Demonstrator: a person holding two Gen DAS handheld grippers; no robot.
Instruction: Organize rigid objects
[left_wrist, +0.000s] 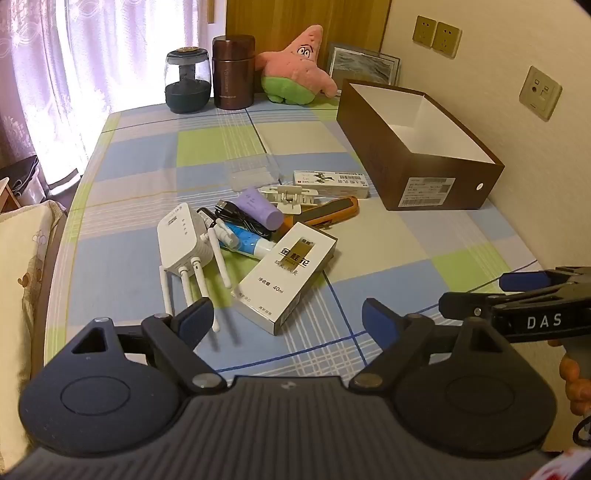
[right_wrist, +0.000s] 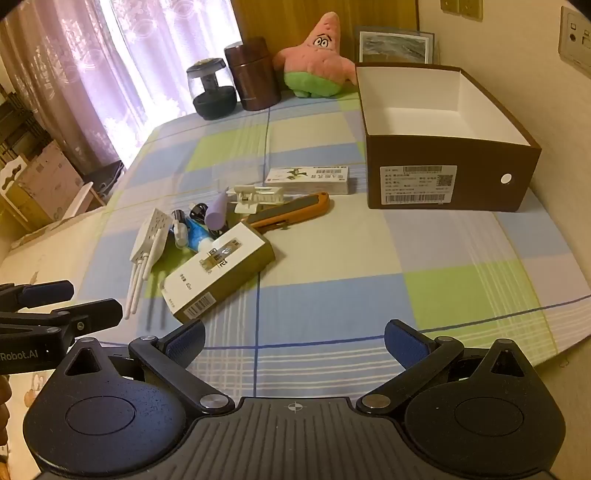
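Note:
A pile of small items lies mid-table: a white router with antennas (left_wrist: 183, 242) (right_wrist: 149, 240), a white-and-gold carton (left_wrist: 286, 275) (right_wrist: 218, 271), a purple tube (left_wrist: 260, 206) (right_wrist: 217, 212), a blue-white tube (left_wrist: 243, 242), an orange utility knife (left_wrist: 328, 212) (right_wrist: 291, 212), a white clip (left_wrist: 290, 195) (right_wrist: 255, 197) and a flat white box (left_wrist: 330, 182) (right_wrist: 308, 180). An open brown box (left_wrist: 419, 173) (right_wrist: 447, 184) stands to the right, nothing visible inside. My left gripper (left_wrist: 286, 319) is open and empty just before the carton. My right gripper (right_wrist: 293, 341) is open and empty, nearer the table's front edge.
At the table's far end stand a dark glass jar (left_wrist: 188, 81), a brown canister (left_wrist: 232, 72), a pink star plush (left_wrist: 299, 66) and a framed picture (left_wrist: 364, 62). A clear plastic case (left_wrist: 253, 171) lies behind the pile. Curtains hang at left; wall sockets are at right.

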